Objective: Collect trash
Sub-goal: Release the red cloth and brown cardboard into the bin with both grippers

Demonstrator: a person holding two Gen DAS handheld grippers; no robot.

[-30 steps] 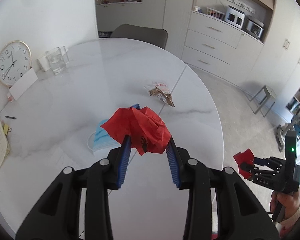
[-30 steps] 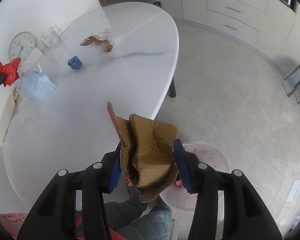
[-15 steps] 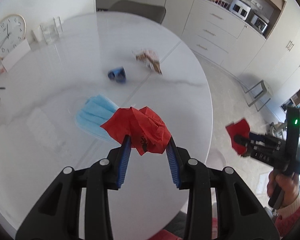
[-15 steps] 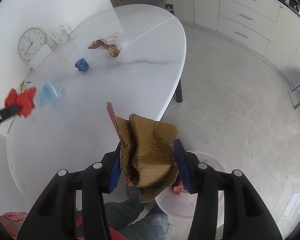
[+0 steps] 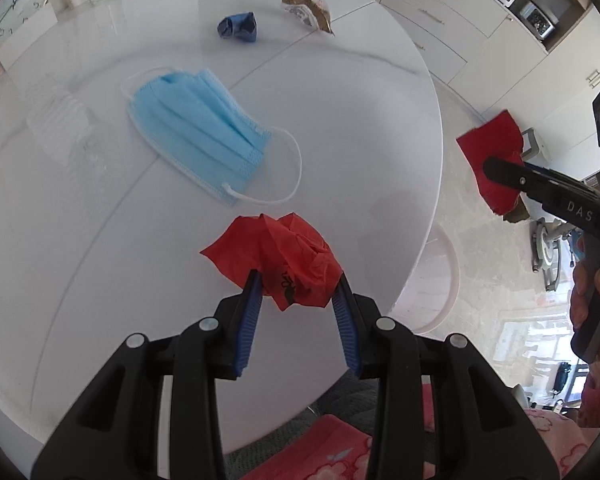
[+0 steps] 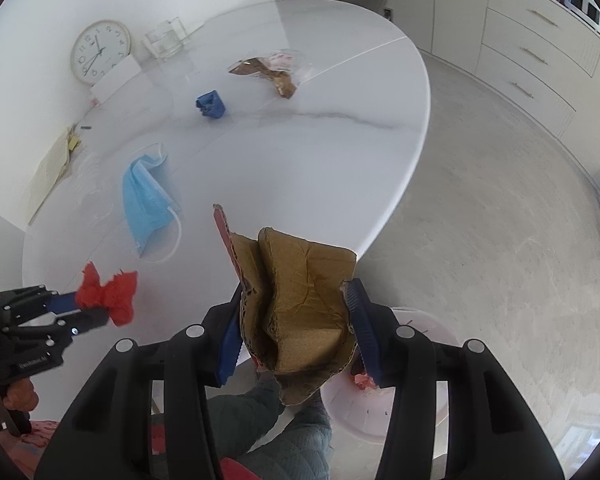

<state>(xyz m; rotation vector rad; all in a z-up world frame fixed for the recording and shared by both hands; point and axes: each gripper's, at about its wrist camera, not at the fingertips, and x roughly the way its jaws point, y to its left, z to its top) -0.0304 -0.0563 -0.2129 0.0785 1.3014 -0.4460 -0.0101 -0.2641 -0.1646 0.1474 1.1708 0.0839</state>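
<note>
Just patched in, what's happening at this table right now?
Trash is being cleared from the white table. The left gripper is shut on a crumpled red paper; the right gripper is shut on a torn cardboard piece, held over the table's edge above a white bin on the floor. Neither piece is dropped yet. A blue face mask, a blue wad and a snack wrapper lie on the table.

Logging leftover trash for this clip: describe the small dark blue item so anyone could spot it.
On the white round table, look past the light blue face mask toward the clock. The crumpled dark blue wrapper sits left of the brown snack wrapper, the only dark blue lump.
</note>
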